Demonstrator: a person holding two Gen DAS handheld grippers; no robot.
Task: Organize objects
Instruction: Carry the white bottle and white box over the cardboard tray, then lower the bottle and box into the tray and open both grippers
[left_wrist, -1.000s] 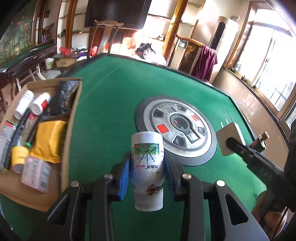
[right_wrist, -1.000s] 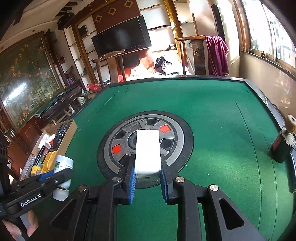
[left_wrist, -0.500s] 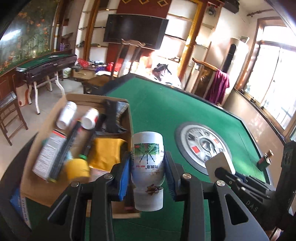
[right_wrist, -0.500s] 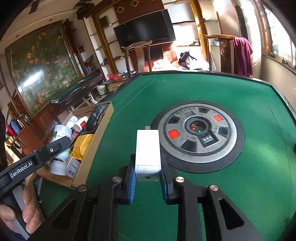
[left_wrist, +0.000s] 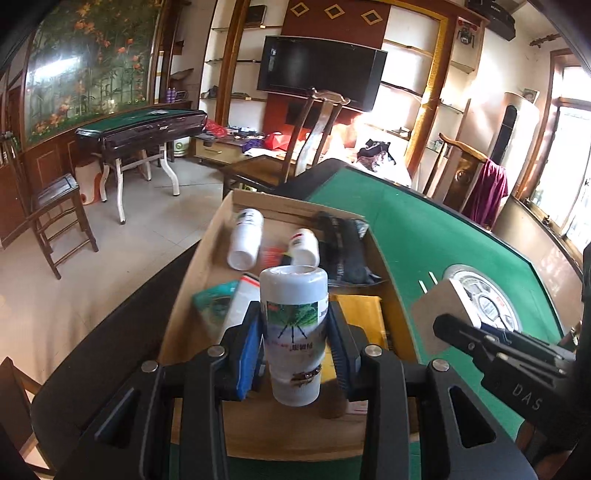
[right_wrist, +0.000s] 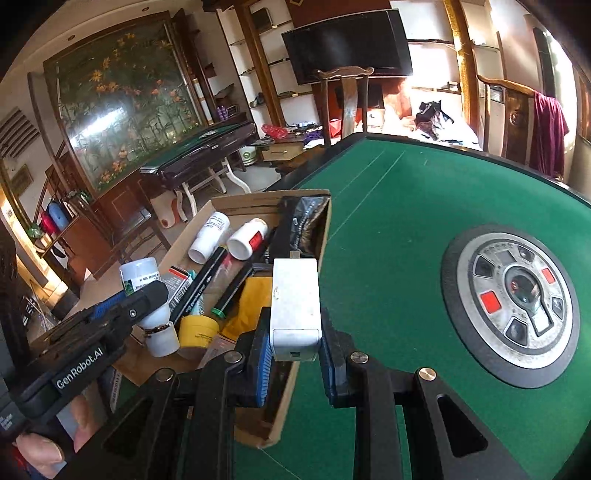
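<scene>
Both grippers swung from green felt to open cardboard box, lower centre of frame. Left gripper clamps white plastic bottle; right gripper clamps white rectangular box. Lower clear of contents, then release.

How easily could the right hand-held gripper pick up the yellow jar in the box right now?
Probably not: the right hand-held gripper is shut on a white box, so its jaws are occupied, though the yellow jar lies exposed in the cardboard box.
</scene>
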